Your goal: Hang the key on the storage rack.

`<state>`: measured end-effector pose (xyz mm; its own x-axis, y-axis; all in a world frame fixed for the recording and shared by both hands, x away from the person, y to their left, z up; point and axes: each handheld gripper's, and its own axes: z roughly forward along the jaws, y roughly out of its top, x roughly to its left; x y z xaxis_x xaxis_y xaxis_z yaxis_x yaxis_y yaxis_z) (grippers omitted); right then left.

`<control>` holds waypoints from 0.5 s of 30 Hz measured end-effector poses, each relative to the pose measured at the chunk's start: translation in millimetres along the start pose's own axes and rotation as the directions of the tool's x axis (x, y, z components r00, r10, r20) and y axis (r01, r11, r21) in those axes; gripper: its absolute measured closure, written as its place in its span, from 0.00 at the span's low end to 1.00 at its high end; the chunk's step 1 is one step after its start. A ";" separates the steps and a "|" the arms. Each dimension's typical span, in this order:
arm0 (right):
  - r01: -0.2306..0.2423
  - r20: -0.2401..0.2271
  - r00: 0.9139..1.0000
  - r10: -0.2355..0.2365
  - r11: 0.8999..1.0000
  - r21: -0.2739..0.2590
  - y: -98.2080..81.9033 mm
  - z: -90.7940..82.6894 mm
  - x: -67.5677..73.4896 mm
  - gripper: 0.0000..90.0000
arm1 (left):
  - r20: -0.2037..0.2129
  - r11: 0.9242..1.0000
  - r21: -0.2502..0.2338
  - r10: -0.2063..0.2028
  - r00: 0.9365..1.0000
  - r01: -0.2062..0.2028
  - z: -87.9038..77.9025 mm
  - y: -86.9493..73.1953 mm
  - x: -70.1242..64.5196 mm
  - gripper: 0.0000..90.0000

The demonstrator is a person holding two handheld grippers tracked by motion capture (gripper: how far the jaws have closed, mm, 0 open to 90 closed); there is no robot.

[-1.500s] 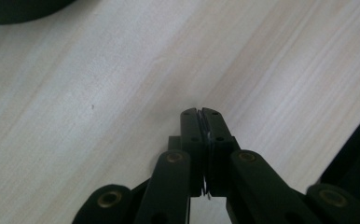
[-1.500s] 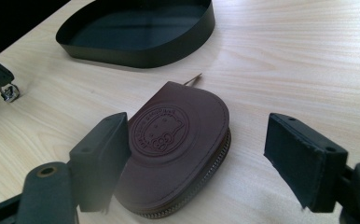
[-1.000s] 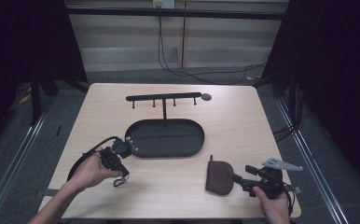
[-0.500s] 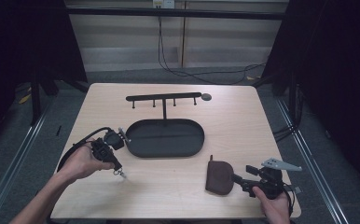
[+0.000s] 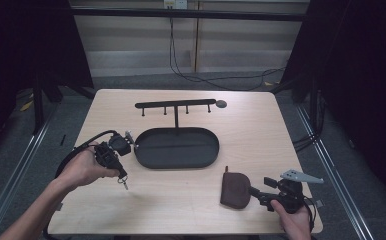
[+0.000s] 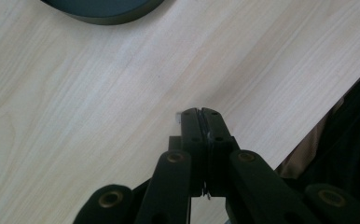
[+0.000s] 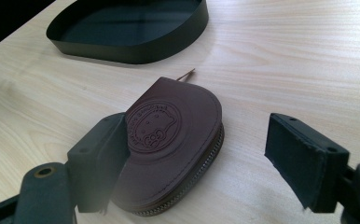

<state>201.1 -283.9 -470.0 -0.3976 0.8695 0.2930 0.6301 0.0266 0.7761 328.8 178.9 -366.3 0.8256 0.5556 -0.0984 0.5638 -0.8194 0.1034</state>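
The left gripper [image 6: 201,114] has its fingers [image 6: 191,126] pressed flat together, with a thin bit of metal caught in the seam between them; in the high view a small key [image 5: 125,184] dangles below that gripper [image 5: 112,156], clear of the worktop [image 5: 261,135], so the fingers are clamped on the key or on its ring. The hand [image 5: 83,167] that carries this gripper sits over the left part of the worktop, near the left edge, with the black cable looping round behind it. Just beside it, toward the middle, lies the oval black tray [image 5: 177,148], whose rim shows at the top of the left gripper view [image 6: 103,10]. Behind the tray, toward the far edge, a black rack with short pegs [image 5: 175,105] stands on a thin post. The right gripper [image 7: 197,154] has its fingers [image 7: 304,158] spread wide, one on each side of a small brown leather pouch [image 7: 169,149]; the left finger lies against or just in front of the pouch's edge, the right one stands well apart from it, so nothing is gripped. The pouch is a rounded, zipped one with a stamped round emblem on its flap, and it lies flat on the worktop near the front edge, toward the front right corner [image 5: 236,190]. The right gripper [image 5: 261,192] points at it from the right, held low by the hand [image 5: 293,220] at that corner. The tray's near wall [image 7: 136,51] lies beyond the pouch, apart from it.
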 end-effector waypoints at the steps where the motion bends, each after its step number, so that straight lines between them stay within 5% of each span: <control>1: 0.000 -0.001 1.000 0.000 1.000 0.001 0.0 0.0 -0.1 0.23 | -0.009 1.000 -0.007 -0.002 1.000 0.002 -2.3 0.9 -0.3 0.99; 15: 0.002 -0.006 1.000 -0.002 1.000 0.006 0.2 -0.4 2.0 0.23 | -0.021 0.999 -0.024 -0.034 0.999 0.033 -23.2 7.0 9.5 0.99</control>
<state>200.1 -282.4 -469.1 -0.4028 0.8667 0.2943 0.6331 0.0317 0.7734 341.1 181.8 -343.5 0.8065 0.5857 -0.0805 0.5912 -0.7970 0.1235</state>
